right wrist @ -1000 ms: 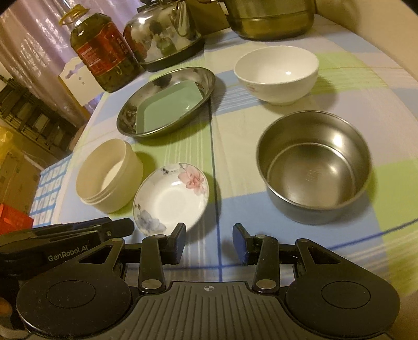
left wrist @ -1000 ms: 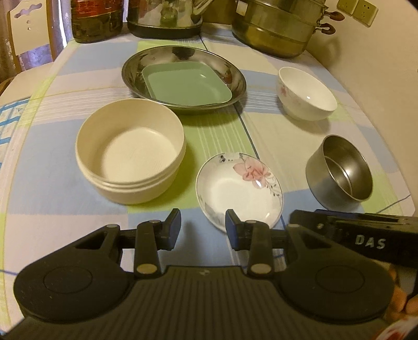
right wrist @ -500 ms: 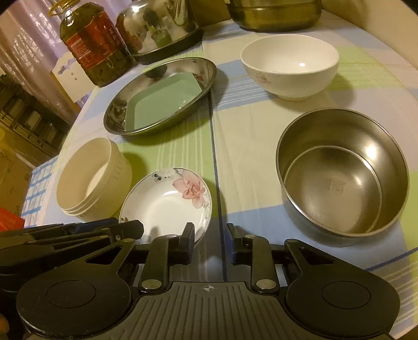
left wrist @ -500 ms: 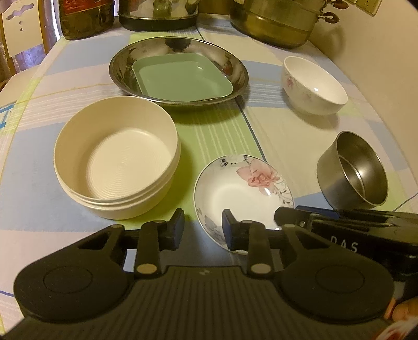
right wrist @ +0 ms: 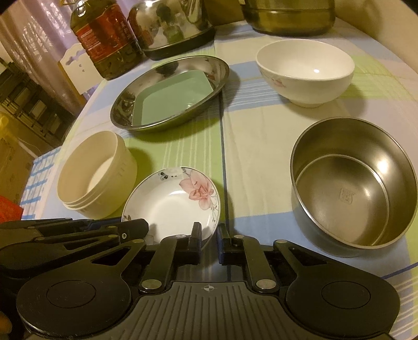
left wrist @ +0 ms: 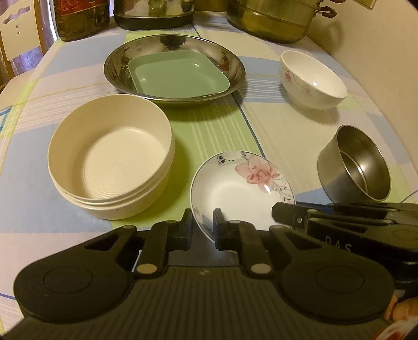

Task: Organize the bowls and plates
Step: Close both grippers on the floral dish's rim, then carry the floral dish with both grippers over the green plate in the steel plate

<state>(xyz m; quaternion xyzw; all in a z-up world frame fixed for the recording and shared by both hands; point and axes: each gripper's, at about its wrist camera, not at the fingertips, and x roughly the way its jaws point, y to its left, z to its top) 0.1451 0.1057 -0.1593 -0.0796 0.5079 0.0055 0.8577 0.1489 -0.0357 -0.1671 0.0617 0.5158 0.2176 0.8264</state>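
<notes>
A small white flowered plate (left wrist: 243, 183) lies on the checked tablecloth; it also shows in the right wrist view (right wrist: 175, 201). My left gripper (left wrist: 203, 225) straddles its near left rim with a narrow gap. My right gripper (right wrist: 209, 238) straddles its near right rim, also narrowly open. A cream bowl (left wrist: 112, 159) stands left of the plate. A steel bowl (right wrist: 352, 183) stands to the right. A white china bowl (right wrist: 305, 70) is behind it. A green square plate (left wrist: 177, 73) lies in a steel dish (left wrist: 235, 65).
An oil bottle (right wrist: 104, 36), a kettle (right wrist: 169, 23) and a brass pot (right wrist: 287, 15) stand along the back edge. A wall runs along the right side (left wrist: 378, 39). A chair back (left wrist: 18, 34) is beyond the far left corner.
Both grippers moved forward to the flowered plate's near rim and their jaws narrowed around it. The dishes have not moved.
</notes>
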